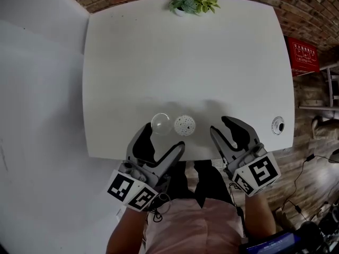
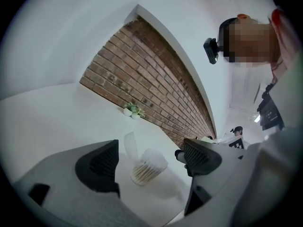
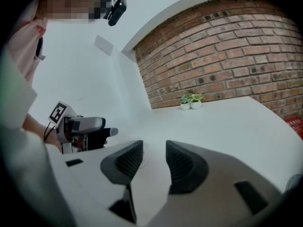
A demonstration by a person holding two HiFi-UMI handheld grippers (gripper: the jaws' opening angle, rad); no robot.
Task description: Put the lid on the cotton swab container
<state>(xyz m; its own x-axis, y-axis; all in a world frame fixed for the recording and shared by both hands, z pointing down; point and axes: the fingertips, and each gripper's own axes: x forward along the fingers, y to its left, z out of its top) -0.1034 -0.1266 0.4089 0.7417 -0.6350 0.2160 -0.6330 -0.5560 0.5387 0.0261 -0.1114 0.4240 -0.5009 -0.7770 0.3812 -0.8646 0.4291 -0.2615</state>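
The white counter (image 1: 185,62) fills most of the head view, with brick wall beyond its far edge; both tools hover over its near edge, in front of the person. The left hand-held gripper (image 1: 165,135) is just left of the middle of that edge, released, with its jaws spread wide and nothing pressed between the pads; in its own view the container appears in the gap but lies beyond the tips, untouched. The right hand-held gripper (image 1: 219,123) is to the right of it, well apart from the left one; its jaws stand partly apart and are empty, with only bare counter showing between them. A small potted plant (image 1: 193,3) sits at the middle of the far edge. The swab container (image 1: 184,125) stands upright close to the near edge, packed with swabs, its top uncovered; it is between the two tools, nearer the left one. The clear lid (image 1: 160,123) rests on the counter just beside it on the left, at the left jaw tips. A small round fitting (image 1: 277,125) is set by the right edge.
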